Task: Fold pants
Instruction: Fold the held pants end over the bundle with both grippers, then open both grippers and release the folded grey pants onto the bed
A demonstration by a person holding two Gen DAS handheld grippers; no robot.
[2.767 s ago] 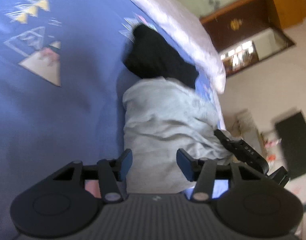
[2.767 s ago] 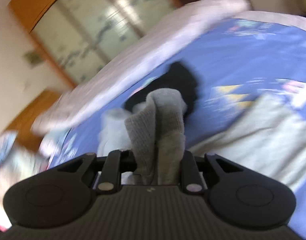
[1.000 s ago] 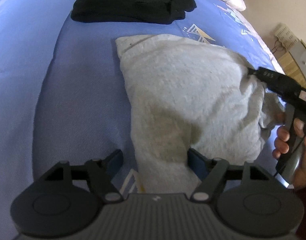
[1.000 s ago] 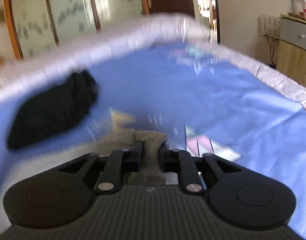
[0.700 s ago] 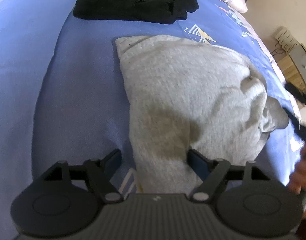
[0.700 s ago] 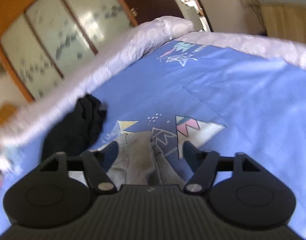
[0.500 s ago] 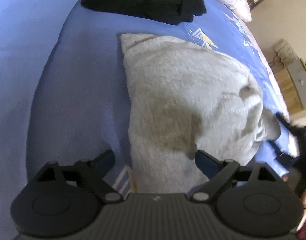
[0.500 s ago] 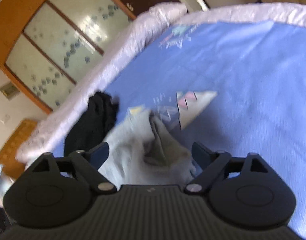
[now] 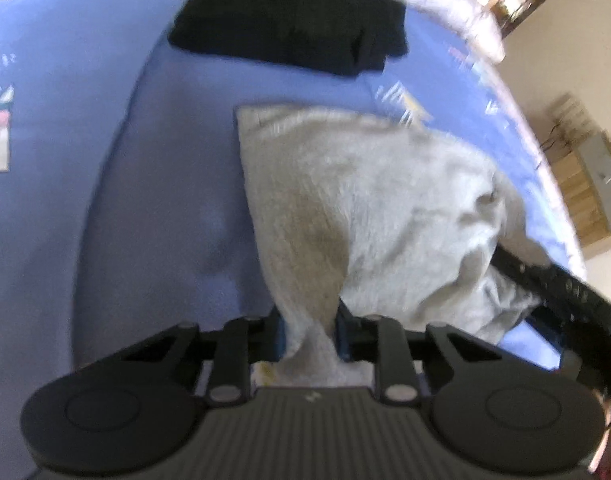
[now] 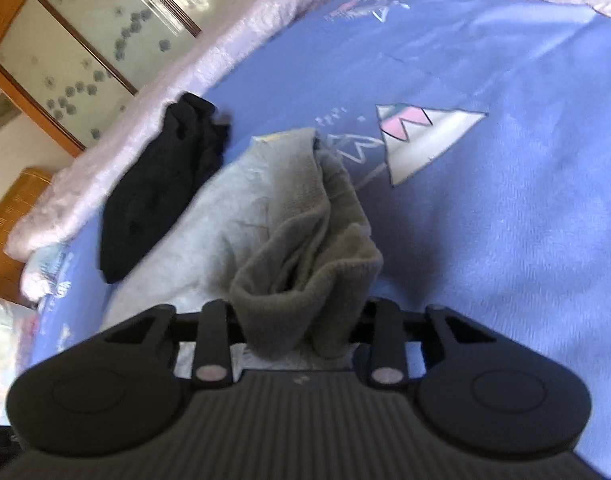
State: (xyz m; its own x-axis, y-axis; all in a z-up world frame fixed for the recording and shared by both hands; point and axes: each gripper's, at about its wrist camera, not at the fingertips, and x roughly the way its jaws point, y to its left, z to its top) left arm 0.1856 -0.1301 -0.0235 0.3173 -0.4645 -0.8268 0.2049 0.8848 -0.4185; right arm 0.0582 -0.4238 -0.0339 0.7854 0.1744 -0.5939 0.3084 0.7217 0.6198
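Light grey pants lie partly folded on a blue bedspread. My left gripper is closing on the near edge of the pants, and the cloth is pinched between its pads. In the right wrist view the ribbed grey waistband of the pants bunches up between the jaws of my right gripper, which is closing on it. The right gripper also shows as a black bar at the right edge of the left wrist view, at the far side of the pants.
A black folded garment lies beyond the pants, near the quilted pale border of the bed. Wooden sliding doors with frosted glass stand behind. A wooden cabinet is off the bed's right side.
Both grippers opened wide and then closed again on the grey pants. The right gripper rolled and shifted, now gripping the bunched waistband. The left view tilted slightly.
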